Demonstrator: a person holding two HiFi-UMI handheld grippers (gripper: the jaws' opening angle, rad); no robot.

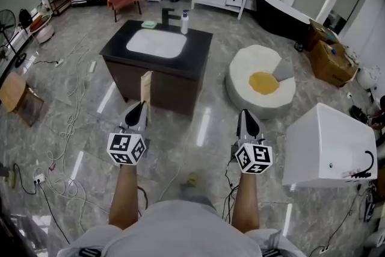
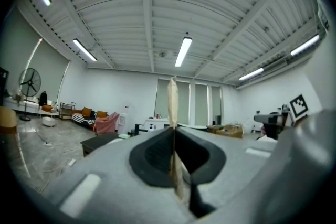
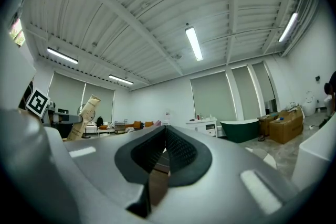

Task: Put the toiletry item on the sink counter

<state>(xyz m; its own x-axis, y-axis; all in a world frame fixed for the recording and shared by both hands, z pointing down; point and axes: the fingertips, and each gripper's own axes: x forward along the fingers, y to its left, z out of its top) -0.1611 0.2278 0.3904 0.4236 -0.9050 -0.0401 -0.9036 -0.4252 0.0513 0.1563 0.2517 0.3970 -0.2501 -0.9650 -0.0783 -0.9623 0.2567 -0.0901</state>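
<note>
the left hand-held gripper (image 1: 142, 108) is clamped on a flat beige packet (image 1: 146, 87), the toiletry item. in the left gripper view the jaws meet on the packet's (image 2: 172, 105) lower part, and the rest stands up above them, edge-on to the camera. the right gripper view shows the same packet (image 3: 85, 117) from the side, leaning a little, its top end free.

the right hand-held gripper (image 1: 247, 115) has its jaws drawn together at the tips with nothing between them (image 3: 164, 136).

both hand-held grippers are held out in front of the body at about the same height and well apart. their jaws point forward and a little up, with the marker cubes nearest the person. the left forearm (image 1: 125, 195) and right forearm (image 1: 245, 201) reach forward almost parallel.

the dark tabletop (image 1: 198, 48) with its white basin (image 1: 157, 43) stands ahead on the floor (image 1: 84, 123), left of centre, and the packet is in the air short of its near edge. on the far side of the tabletop are a black tap (image 1: 168, 15), a white bottle (image 1: 184, 22) and a green soap (image 1: 148, 24).
</note>
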